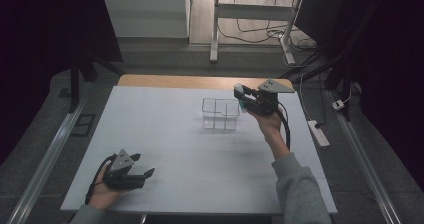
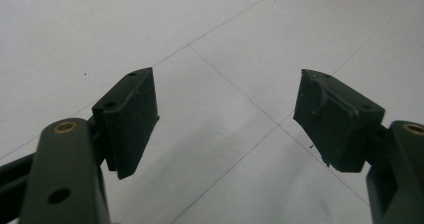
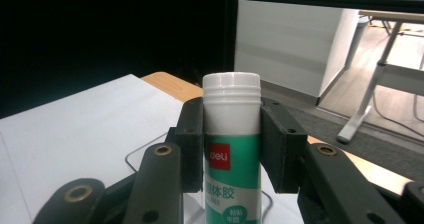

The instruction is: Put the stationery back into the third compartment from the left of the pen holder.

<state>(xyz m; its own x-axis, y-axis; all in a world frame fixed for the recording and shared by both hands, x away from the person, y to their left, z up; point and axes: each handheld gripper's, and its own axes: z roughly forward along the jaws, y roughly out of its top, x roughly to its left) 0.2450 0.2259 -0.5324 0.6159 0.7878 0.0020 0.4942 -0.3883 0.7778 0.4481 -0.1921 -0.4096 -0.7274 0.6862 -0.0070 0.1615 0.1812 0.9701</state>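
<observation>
Dim room with dark surroundings: a white-covered table (image 1: 165,134) with a wooden far edge (image 1: 200,81) stands on grey floor (image 1: 45,119), flanked by metal rails (image 1: 45,159); beyond it, a white cabinet (image 1: 145,14), white desk legs (image 1: 215,34), loose cables (image 1: 260,31) and a power strip (image 1: 318,133).

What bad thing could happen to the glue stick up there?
1. The right gripper holds the glue stick in the air beside the clear plastic box. If the jaws loosen, it might fall outside the box and roll.
2. The box looks light, so a bump from the gripper on the way down could tip or slide it.
3. The open left gripper is far away, so it probably couldn't steady the box.
</observation>
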